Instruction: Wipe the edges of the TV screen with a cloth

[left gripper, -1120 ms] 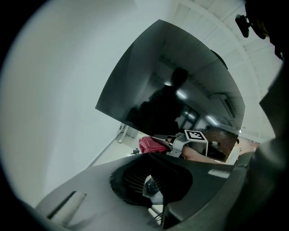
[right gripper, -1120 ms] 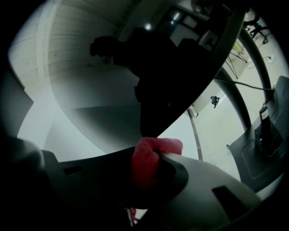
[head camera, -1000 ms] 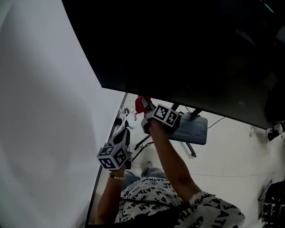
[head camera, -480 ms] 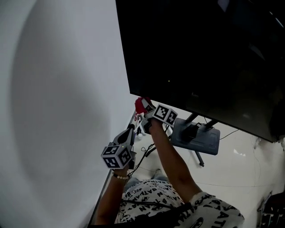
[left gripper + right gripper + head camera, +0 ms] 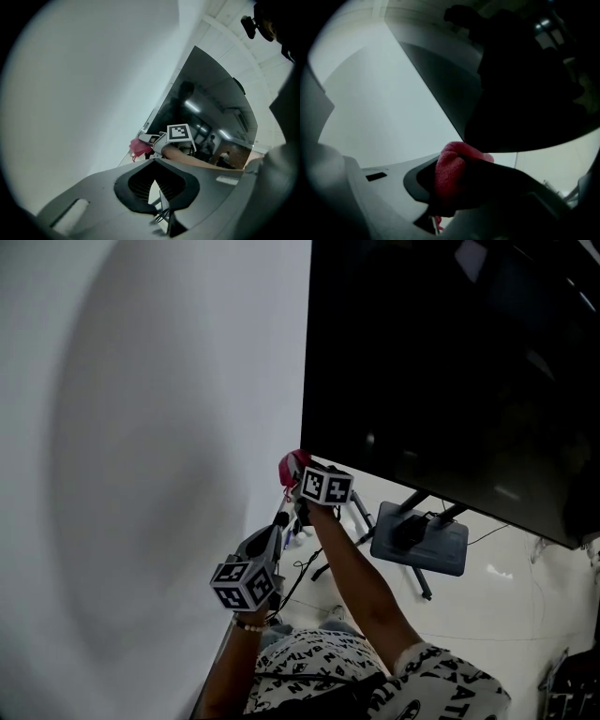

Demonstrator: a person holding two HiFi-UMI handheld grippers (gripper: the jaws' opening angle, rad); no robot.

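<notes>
Red cloth point(image 5: 292, 465) now at TV point(image 5: 450, 362) lower corner. Right gripper point(image 5: 302, 480) clamps it; left gripper point(image 5: 153, 174) closed, empty. Advised: follow bezel, steady pressure.

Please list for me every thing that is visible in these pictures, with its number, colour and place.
TV screen: one, black, upper right.
cloth: one, red, at the screen's lower left corner.
wall: one, white, left.
stand base: one, grey, on the floor under the screen.
floor: one, white, bottom right.
right gripper: one, grey, shut on the cloth.
left gripper: one, grey, jaws together, empty, lower, near the wall.
</notes>
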